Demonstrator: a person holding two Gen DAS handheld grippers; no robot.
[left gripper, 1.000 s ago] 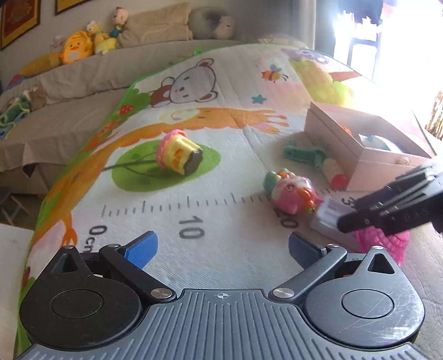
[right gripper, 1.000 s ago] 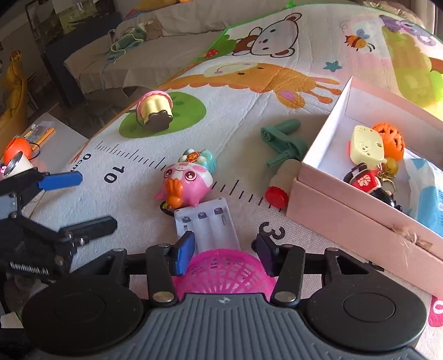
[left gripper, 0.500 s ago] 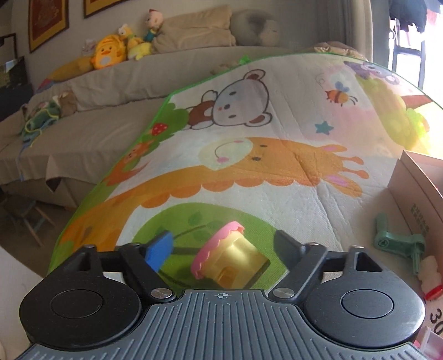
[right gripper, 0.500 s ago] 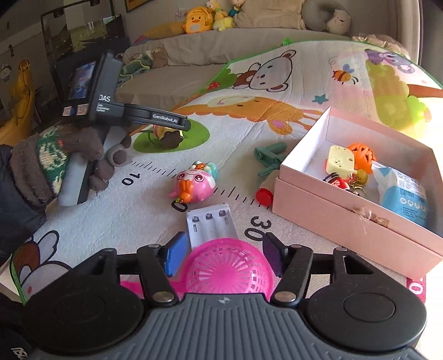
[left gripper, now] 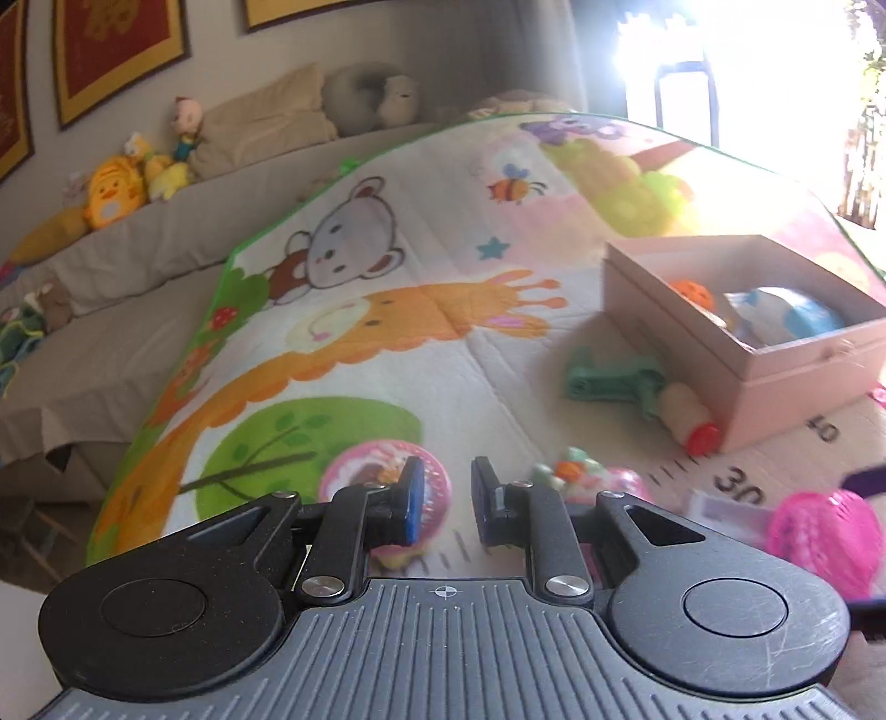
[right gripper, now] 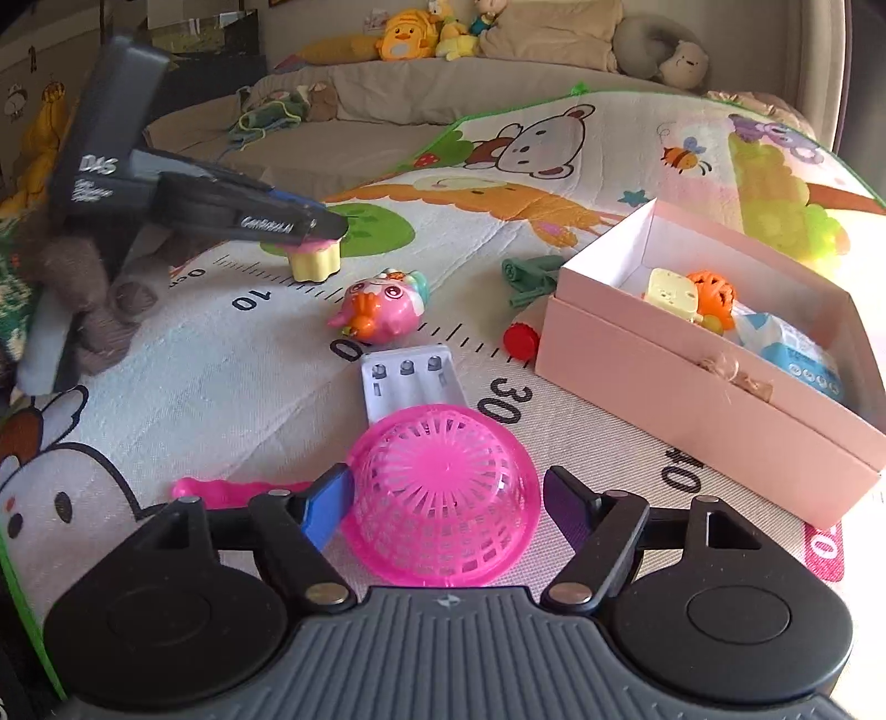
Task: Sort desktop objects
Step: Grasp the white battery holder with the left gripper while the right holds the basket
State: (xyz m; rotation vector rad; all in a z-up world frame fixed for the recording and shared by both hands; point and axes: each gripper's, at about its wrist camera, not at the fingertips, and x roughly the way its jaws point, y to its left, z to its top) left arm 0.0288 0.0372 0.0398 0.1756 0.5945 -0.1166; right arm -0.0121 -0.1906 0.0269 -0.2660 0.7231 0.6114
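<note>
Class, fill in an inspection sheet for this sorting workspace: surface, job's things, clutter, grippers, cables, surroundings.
Surface: cartoon-printed play mat.
Job's things: open pink cardboard box, partly filled; yellow cupcake toy, pink round animal toy, white plastic battery tray, upturned pink plastic mesh basket, green plastic tool loose.
Clutter: nothing seen.
Grippers: left hand-held gripper shut at the cupcake toy, grip unclear; right hand-held gripper opening, pads clear of the basket between them.
Cables: nothing seen.
Surroundings: beige sofa with plush toys.

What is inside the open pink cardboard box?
The pink cardboard box holds a pale yellow block toy, an orange lattice ball and a blue-and-white packet. Its near wall hides anything lower down.
</note>
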